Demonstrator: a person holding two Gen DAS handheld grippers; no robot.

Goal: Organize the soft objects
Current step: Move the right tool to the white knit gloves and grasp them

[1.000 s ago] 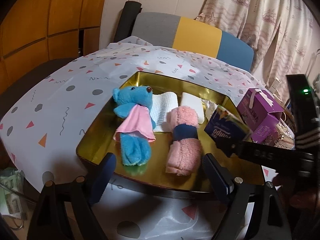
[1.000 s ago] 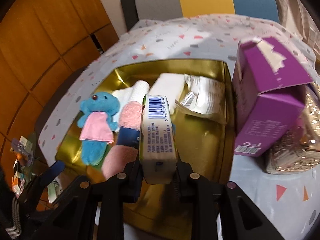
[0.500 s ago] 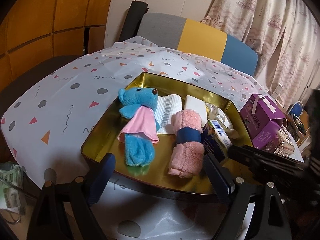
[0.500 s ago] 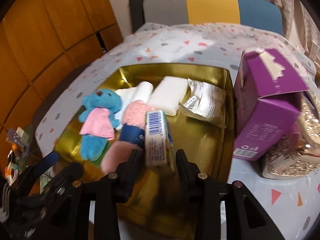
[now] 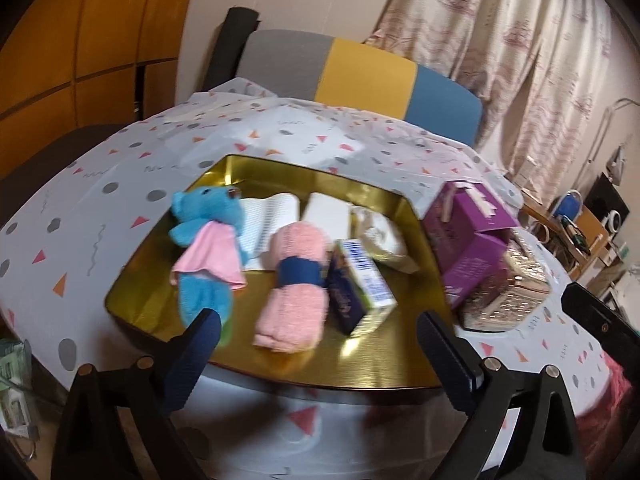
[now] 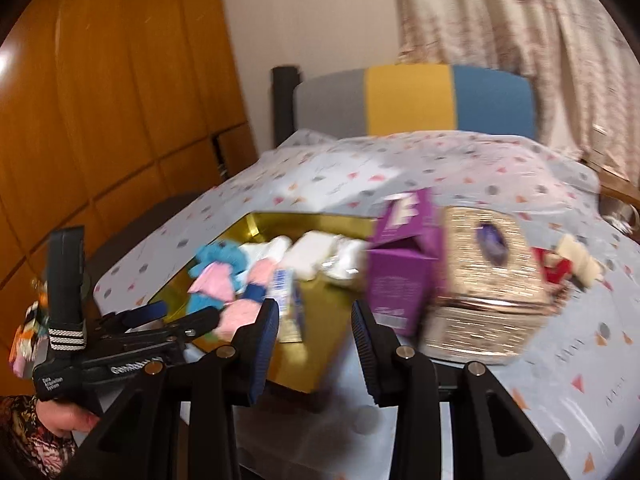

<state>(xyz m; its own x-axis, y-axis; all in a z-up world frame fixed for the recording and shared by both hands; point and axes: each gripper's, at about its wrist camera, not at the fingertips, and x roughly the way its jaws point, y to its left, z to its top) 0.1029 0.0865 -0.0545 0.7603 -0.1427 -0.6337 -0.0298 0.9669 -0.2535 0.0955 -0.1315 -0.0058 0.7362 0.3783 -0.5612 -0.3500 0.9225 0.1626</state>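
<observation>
A gold tray [image 5: 380,368] [image 6: 256,224] holds a blue teddy in a pink dress [image 5: 208,216] [image 6: 218,258]. Beside it lies a pink rolled towel with a navy band [image 5: 296,280] [image 6: 240,312]. A tissue pack with a barcode [image 5: 360,284] [image 6: 286,300] rests against the towel's right side. Behind them are white cloths [image 5: 272,216] and a crinkled packet [image 5: 384,236]. My left gripper [image 5: 318,344] hovers at the tray's front edge, its jaws opening with nothing between them. My right gripper [image 6: 316,344] is open and empty, back from the tray's near right corner.
A purple box [image 5: 468,248] [image 6: 396,280] and a gold glitter box [image 5: 508,292] [image 6: 488,280] stand right of the tray on the patterned tablecloth. A small red and cream item [image 6: 560,268] lies further right. A grey, yellow and blue chair back [image 5: 360,68] stands behind the table.
The right gripper let go of the tissue pack, which now lies in the tray by the pink towel, and drew back and up. The left gripper backed off a little and its jaws widened.
</observation>
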